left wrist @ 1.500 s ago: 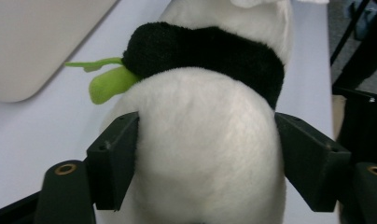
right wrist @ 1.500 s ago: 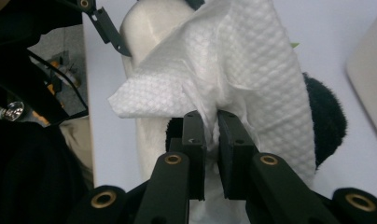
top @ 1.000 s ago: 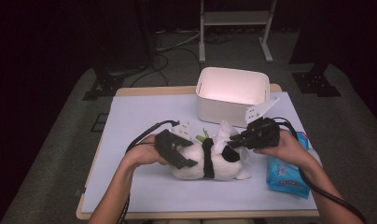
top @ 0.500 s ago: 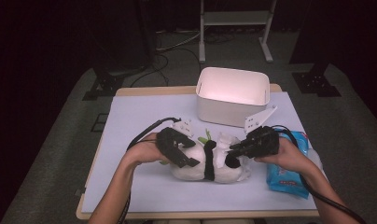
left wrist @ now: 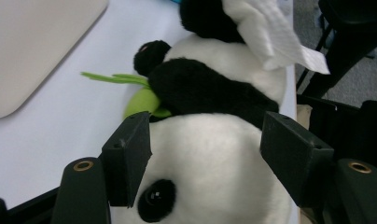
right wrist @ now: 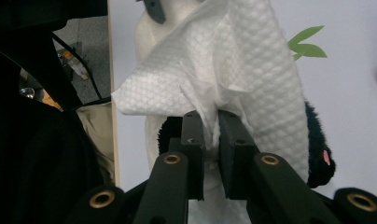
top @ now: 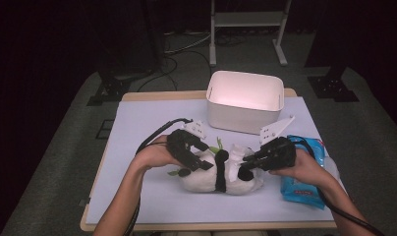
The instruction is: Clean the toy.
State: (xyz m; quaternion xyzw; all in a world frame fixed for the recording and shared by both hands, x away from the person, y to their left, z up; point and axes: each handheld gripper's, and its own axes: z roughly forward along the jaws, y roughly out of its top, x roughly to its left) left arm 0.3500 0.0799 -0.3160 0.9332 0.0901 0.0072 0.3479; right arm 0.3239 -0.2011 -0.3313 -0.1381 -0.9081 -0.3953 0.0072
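i am pinching the white wipe (right wrist: pixel 252 70) tight in my right hand-held gripper (top: pixel 249 163) over the panda plush (top: pixel 221 173) lying lengthwise on the surface (top: pixel 137 123), while my left hand-held gripper (left wrist: pixel 205 154) is closing, jaws straddling its head.

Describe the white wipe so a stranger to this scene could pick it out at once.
Start at the white bin at the table's far edge and come toward the person to the toy panda lying on the pale mat. The wipe is the crumpled sheet over the panda, pinched in the right gripper. Unlike the plush fur, it is thin with a quilted dot pattern.
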